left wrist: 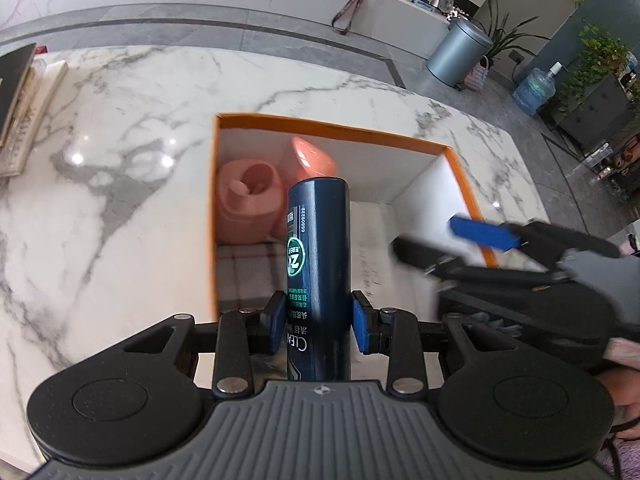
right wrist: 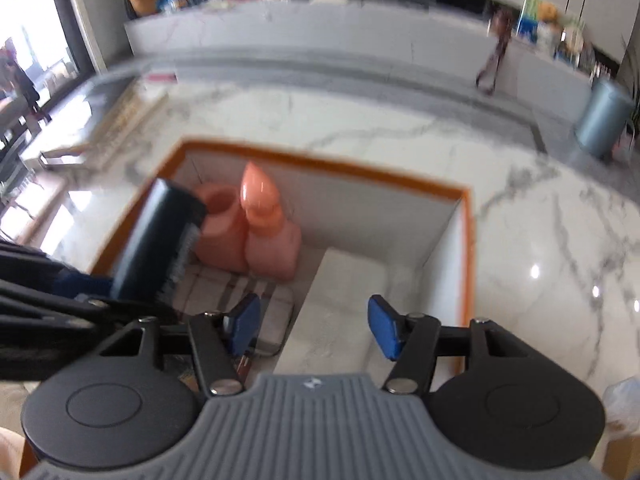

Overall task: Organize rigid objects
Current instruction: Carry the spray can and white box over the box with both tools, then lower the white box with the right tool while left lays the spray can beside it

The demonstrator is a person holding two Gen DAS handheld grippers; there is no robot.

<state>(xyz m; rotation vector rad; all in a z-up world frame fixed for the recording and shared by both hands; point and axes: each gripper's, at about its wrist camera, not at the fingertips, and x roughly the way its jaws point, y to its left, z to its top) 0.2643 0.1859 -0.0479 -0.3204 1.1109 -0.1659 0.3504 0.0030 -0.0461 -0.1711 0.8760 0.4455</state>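
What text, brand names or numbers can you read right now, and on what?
"CLEAR": white brand lettering on the dark blue bottle held in the left gripper.
"G0009222": small number strip on the same bottle.
"ZX"-like mark in its green round badge: uncertain.
Chinese lines on the bottle: too small to read.
Right wrist view: too blurred to read.

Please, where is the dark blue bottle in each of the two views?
Left wrist: dark blue bottle at centre, between the left gripper pads.
Right wrist: same bottle at left, blurred.
Shared landmark: pink bottle with pointed cap in the orange-rimmed box.
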